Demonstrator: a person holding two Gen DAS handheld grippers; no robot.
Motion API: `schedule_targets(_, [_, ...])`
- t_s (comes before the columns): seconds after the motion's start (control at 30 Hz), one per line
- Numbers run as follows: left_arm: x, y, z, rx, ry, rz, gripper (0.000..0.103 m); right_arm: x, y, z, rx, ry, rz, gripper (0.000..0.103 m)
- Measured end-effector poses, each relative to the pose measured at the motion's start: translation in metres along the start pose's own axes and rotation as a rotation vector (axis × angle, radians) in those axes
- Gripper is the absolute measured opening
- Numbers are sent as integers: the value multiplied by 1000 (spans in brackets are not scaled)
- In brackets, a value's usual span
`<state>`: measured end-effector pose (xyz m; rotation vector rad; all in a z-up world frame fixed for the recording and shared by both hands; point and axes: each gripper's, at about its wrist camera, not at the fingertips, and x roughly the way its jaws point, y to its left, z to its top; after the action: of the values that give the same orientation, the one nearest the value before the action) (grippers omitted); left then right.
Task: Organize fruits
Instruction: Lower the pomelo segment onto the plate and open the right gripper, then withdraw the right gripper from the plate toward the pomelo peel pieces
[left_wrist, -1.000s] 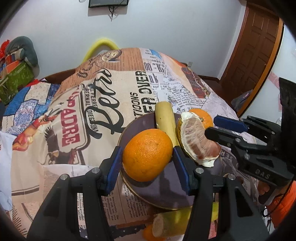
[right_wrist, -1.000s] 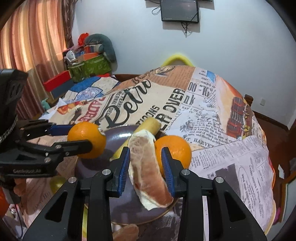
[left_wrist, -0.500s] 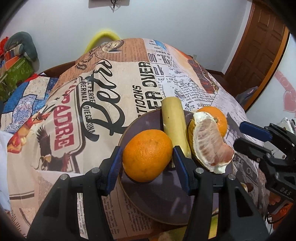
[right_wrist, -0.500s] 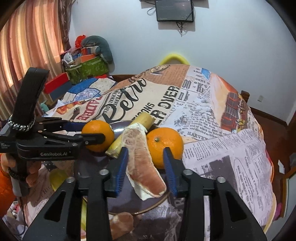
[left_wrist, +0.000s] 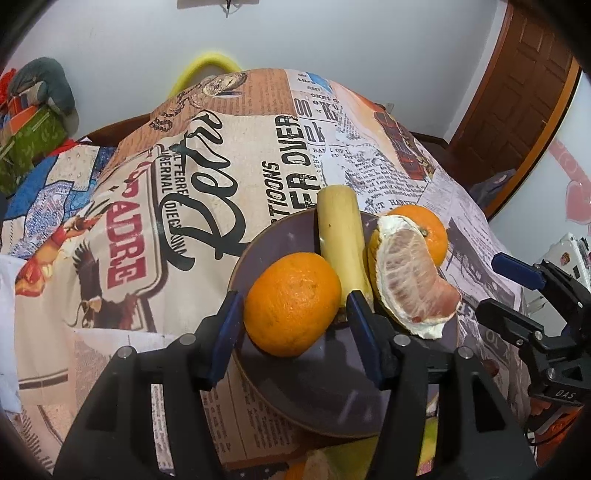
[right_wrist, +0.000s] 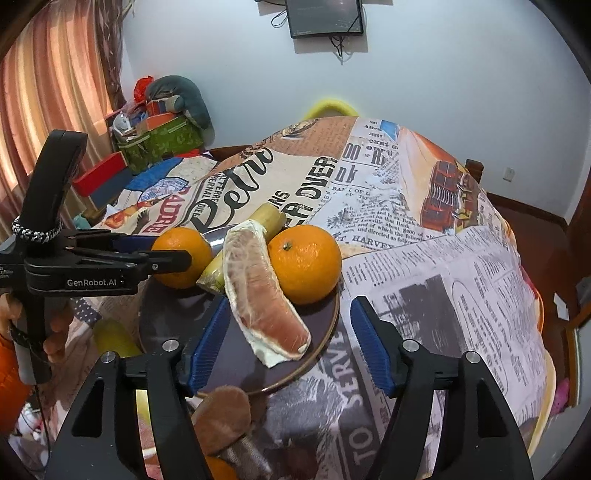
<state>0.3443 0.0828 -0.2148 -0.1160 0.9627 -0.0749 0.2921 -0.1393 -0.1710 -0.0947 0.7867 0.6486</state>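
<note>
A dark purple plate (left_wrist: 295, 236) (right_wrist: 166, 325) sits on the newspaper-print tablecloth. On it lie a pale cane piece (left_wrist: 338, 236) (right_wrist: 271, 218), a whole orange (left_wrist: 432, 229) (right_wrist: 304, 264) and a peeled pomelo wedge (left_wrist: 410, 280) (right_wrist: 262, 295). My left gripper (left_wrist: 295, 317) (right_wrist: 173, 254) is shut on a second orange (left_wrist: 291, 302) (right_wrist: 181, 254) over the plate's near left part. My right gripper (right_wrist: 290, 343) (left_wrist: 498, 284) is open, just behind the wedge, not touching it.
A brown fruit (right_wrist: 221, 417) and an orange piece (right_wrist: 218, 469) lie below the plate's near rim, and a yellow-green fruit (right_wrist: 112, 338) lies to its left. The tablecloth (left_wrist: 221, 155) falls away at the far and right edges. A door (left_wrist: 517, 92) stands at the right.
The right gripper opened, let go of the pomelo wedge on the plate and drew back. The left gripper still holds its orange, lower over the plate.
</note>
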Motion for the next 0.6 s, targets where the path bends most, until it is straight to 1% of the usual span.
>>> schedule_targets(0.03, [-4,-2,-1,7,-3,3,58,-2,0,-1,5,-3,3,70])
schedule_targets(0.1, [-11,-6,-1,12,-12,8,65,-7,1,-2,10,-12,5,72])
schedule_targets(0.2, [-26,-12,-3,27,-32,12,67,-15,5,-2,5,-19,-3,74])
schedule_targets(0.27, [-34,-16,-5,40,-41,20,67,-20,7,-2,7,-23,-10,81])
schedule_targets(0.3, [-39,-18,-6,48,-45,23,69,-24,8,-3,11,-31,-16,85])
schedule_targets(0.4, [-54,-26,-11,70,-63,33,72,-35,9,-5,15,-44,-23,85])
schedule_targets(0.6, [-82,-36,-27,88,-93,26,72,-50,17,-15,15,-40,-36,85])
